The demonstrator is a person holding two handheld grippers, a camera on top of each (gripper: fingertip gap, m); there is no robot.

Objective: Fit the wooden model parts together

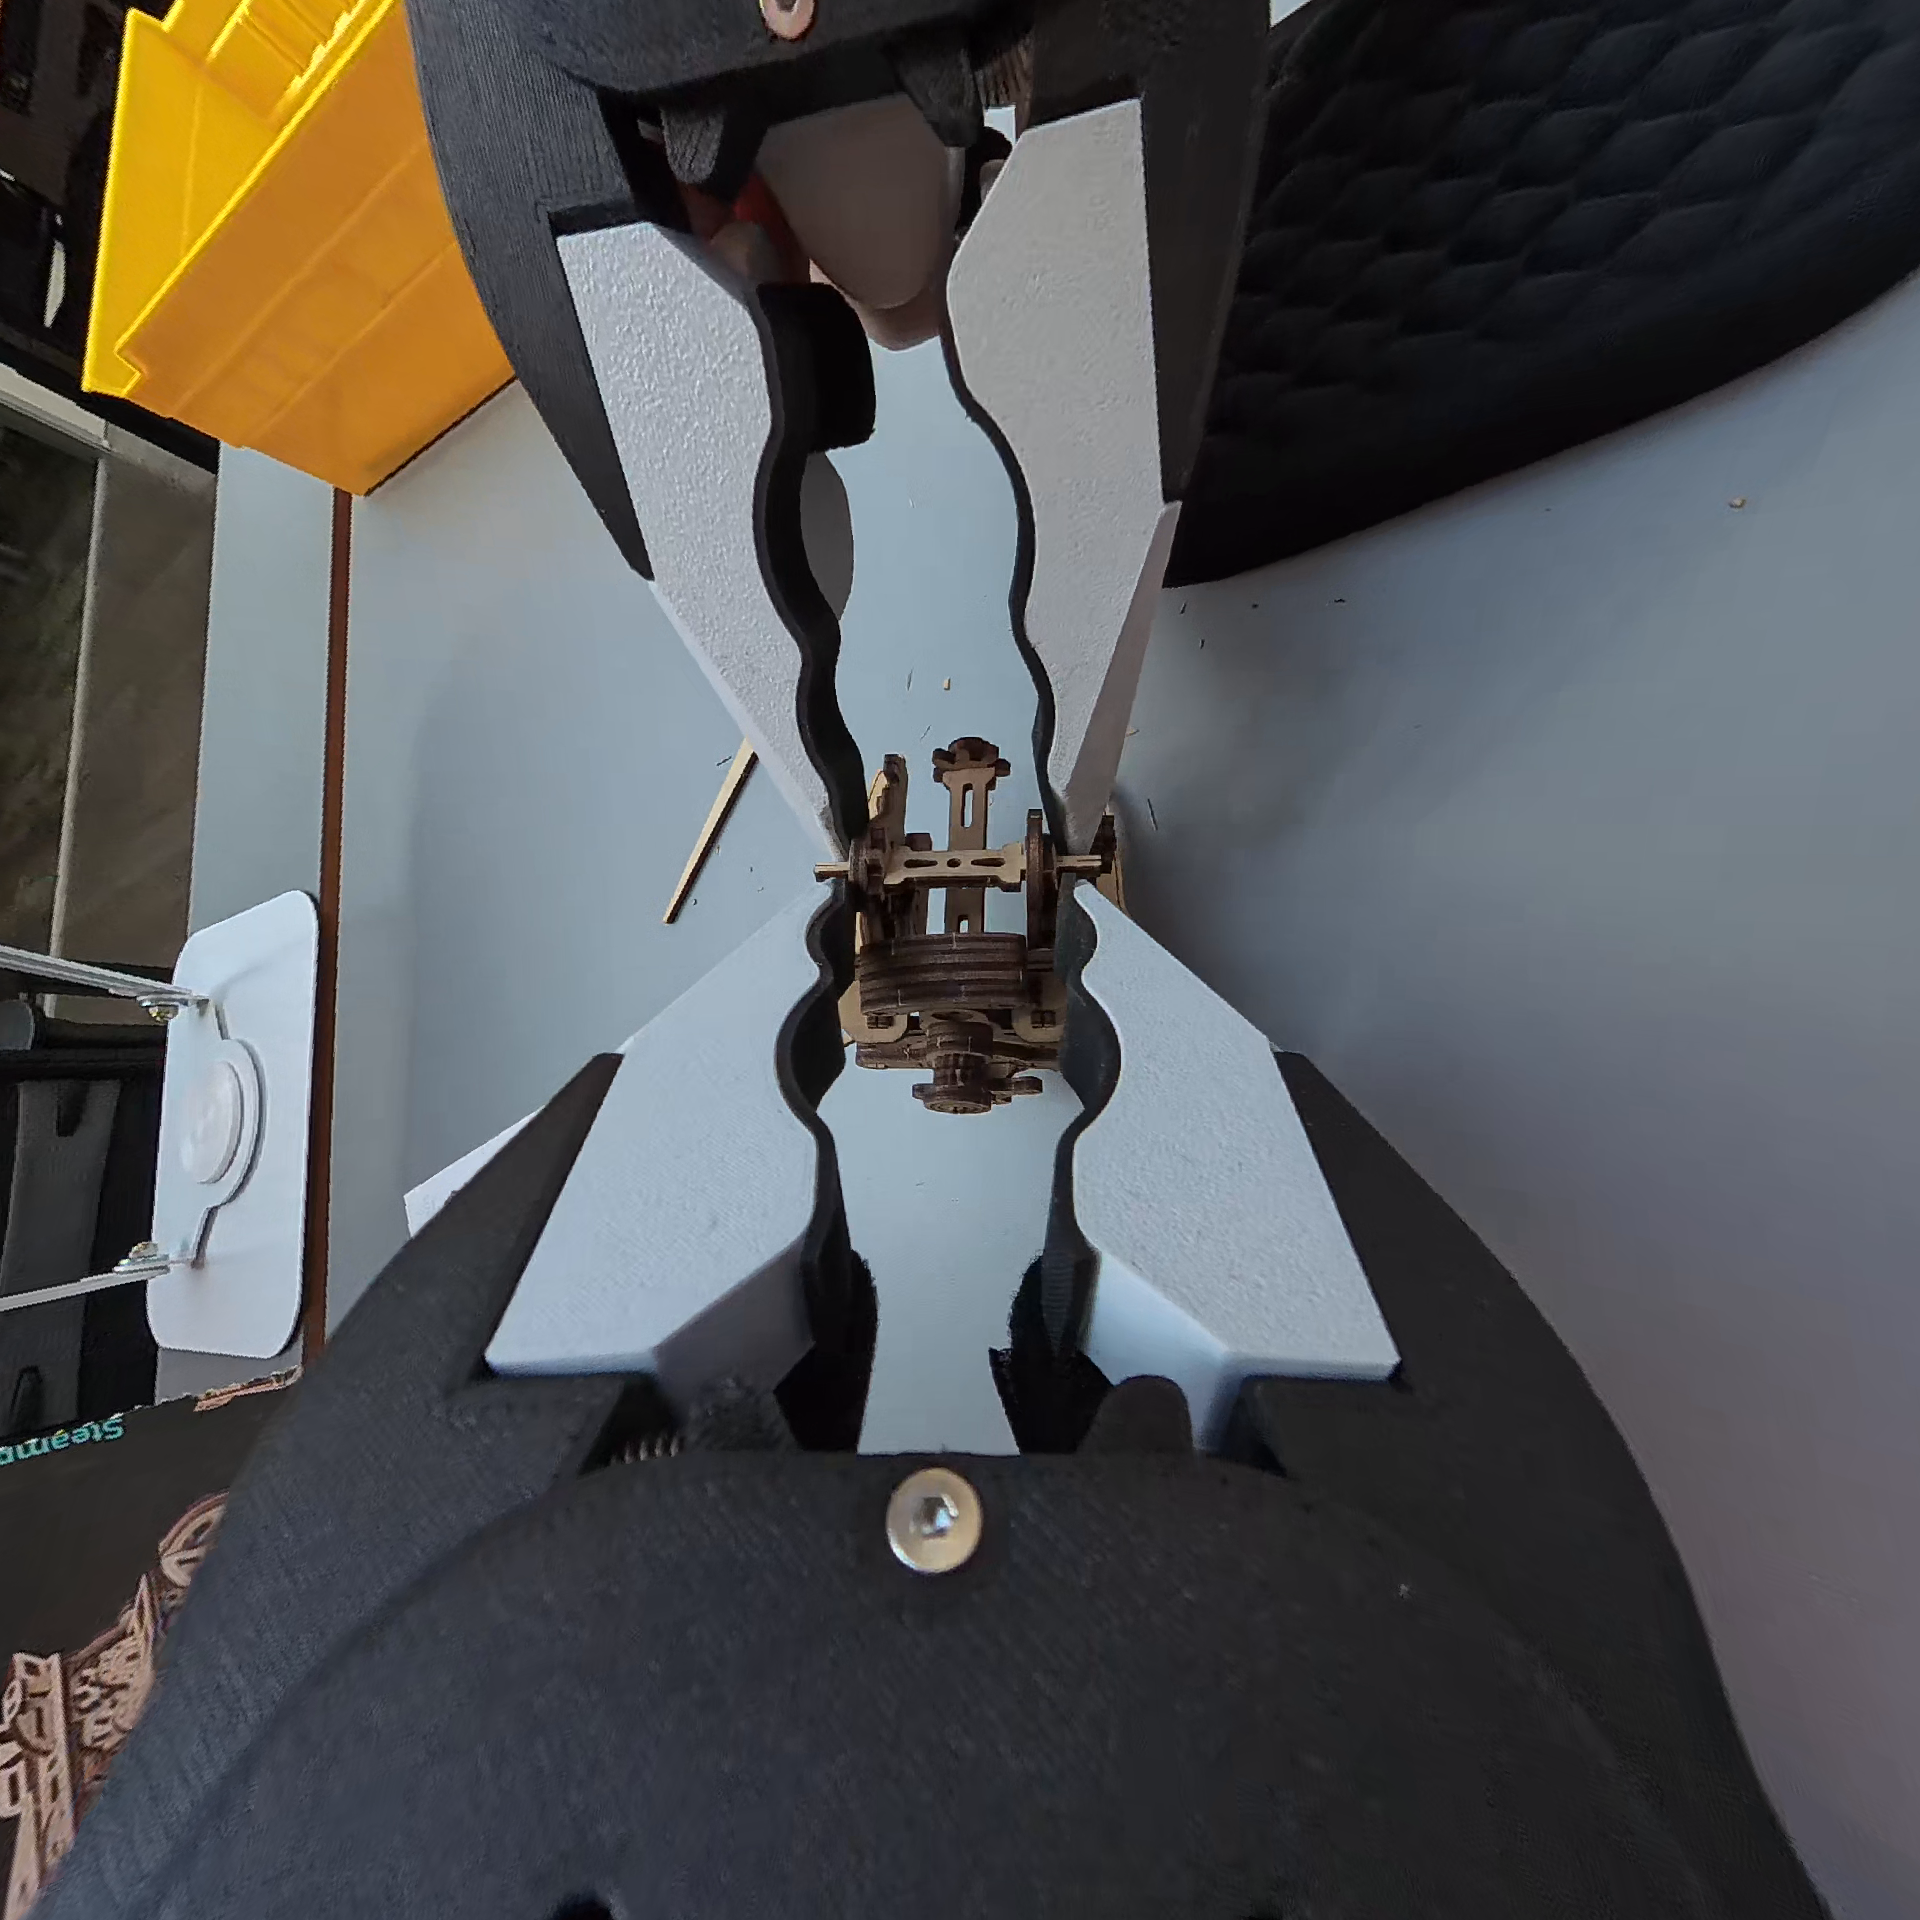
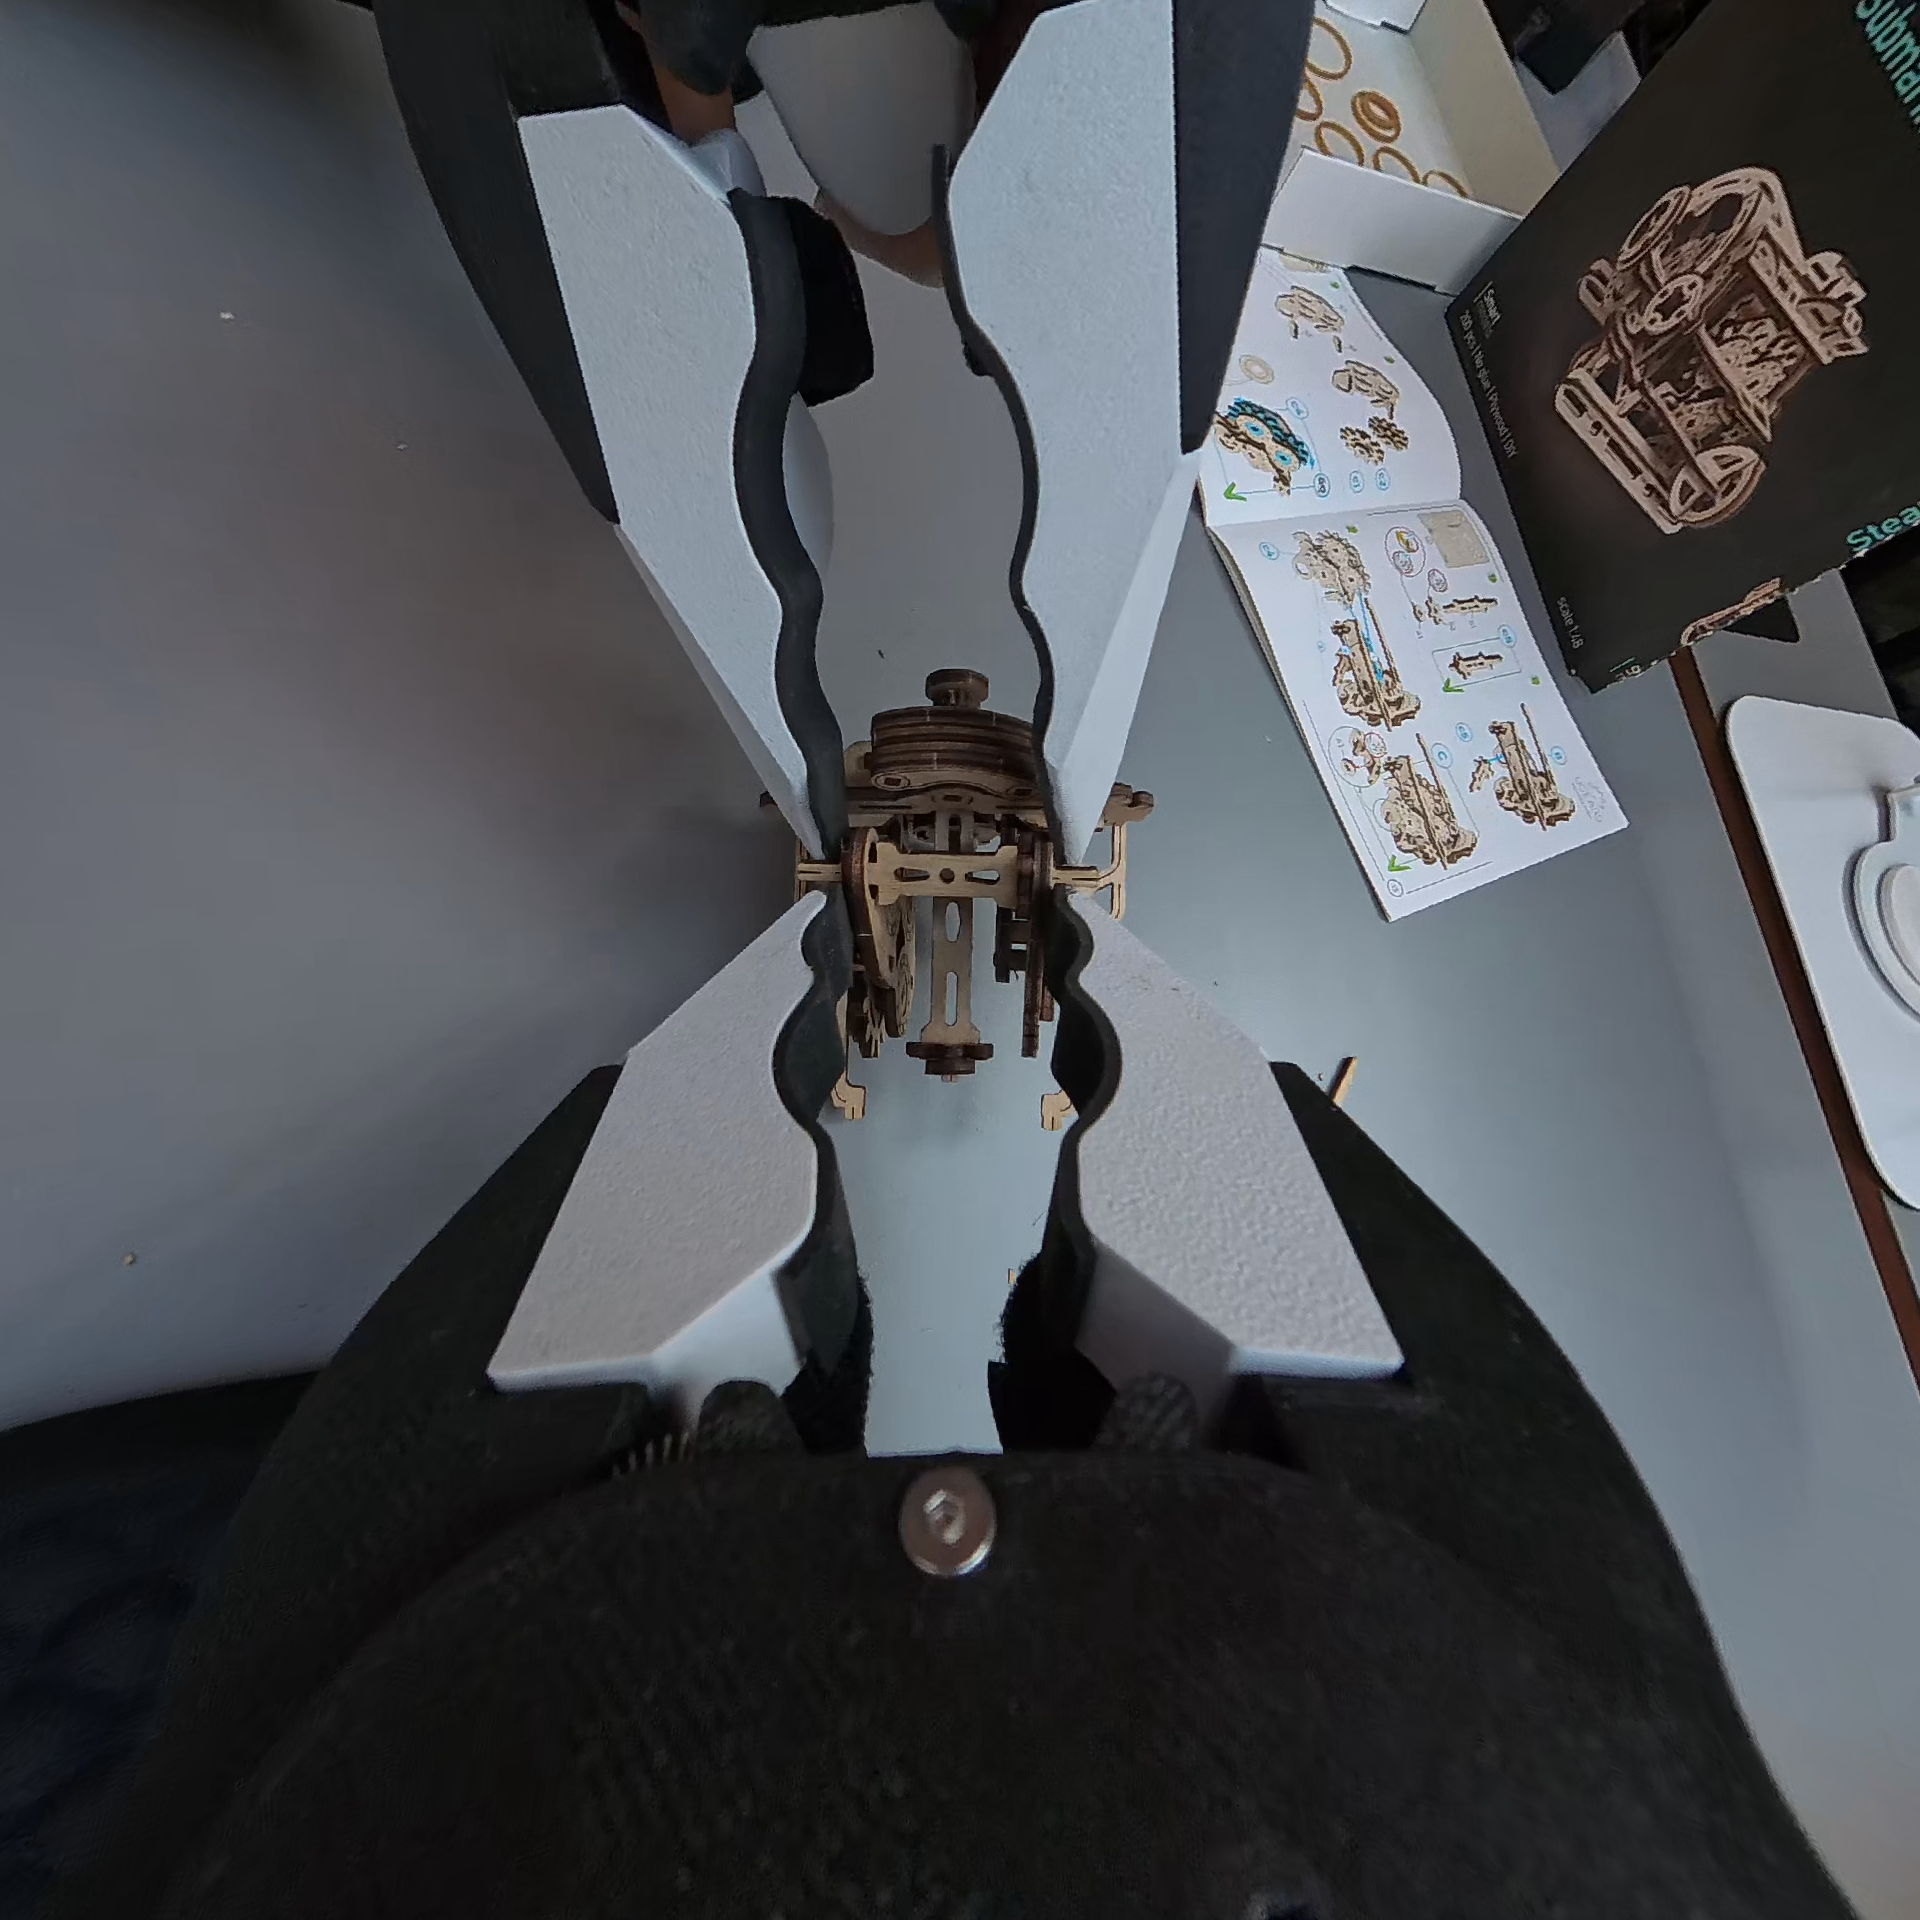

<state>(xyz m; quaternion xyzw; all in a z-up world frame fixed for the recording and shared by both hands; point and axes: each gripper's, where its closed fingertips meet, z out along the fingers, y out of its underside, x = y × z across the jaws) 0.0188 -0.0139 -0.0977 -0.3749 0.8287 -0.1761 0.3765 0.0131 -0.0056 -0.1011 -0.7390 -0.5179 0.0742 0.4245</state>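
Over grey table (image 1: 1455,831), both grippers' fingers (image 1: 821,935) pinch wooden model (image 1: 956,935).

left wrist: close, faces right tongs (image 1: 956,831) | right wrist: opposite | shared: wooden model (image 1: 951,956)

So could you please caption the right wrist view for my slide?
Both grippers clamp the wooden model above the grey table, beside an open instruction booklet.

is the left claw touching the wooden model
Touching. The left wrist view shows the left claw with its tips pressed against both sides of the wooden model.
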